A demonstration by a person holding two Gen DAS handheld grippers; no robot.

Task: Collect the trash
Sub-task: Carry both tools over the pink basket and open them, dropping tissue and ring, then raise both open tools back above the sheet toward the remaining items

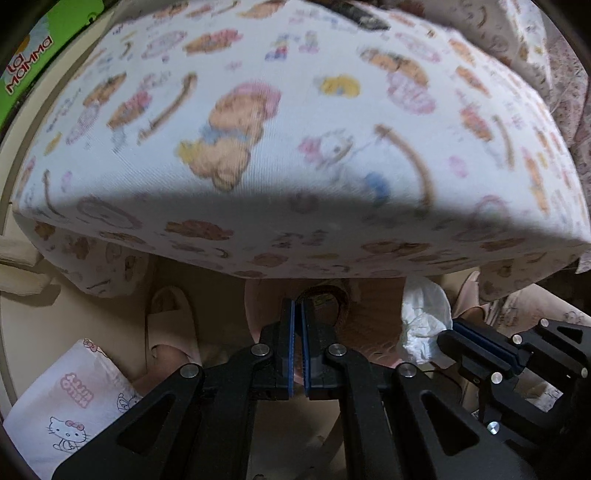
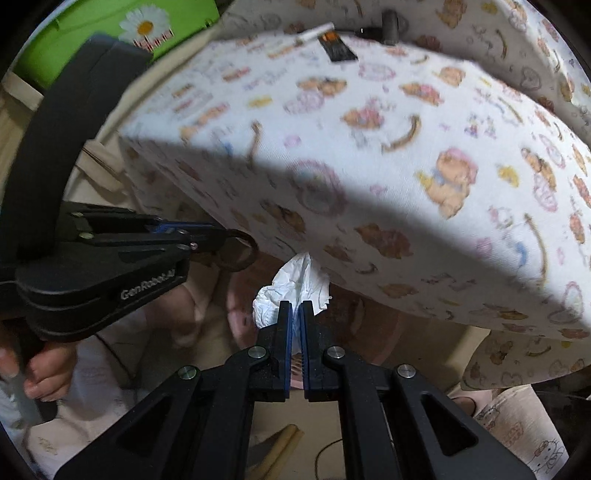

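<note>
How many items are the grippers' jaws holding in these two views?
2. The right gripper clamps crumpled white tissue; the left gripper grips a dark ring. Other trash may be hidden.

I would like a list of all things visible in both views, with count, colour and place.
crumpled tissue: one, white, between the right gripper's pads.
dark ring: one, brown-black, at the left gripper's tips.
mattress: one, white cartoon print, above.
green box: one, upper left.
slipper: one, pale pink, floor.
remote: one, black, on mattress.
left gripper: black, shut on the ring.
right gripper: black, shut.
hand: one, lower left.
</note>
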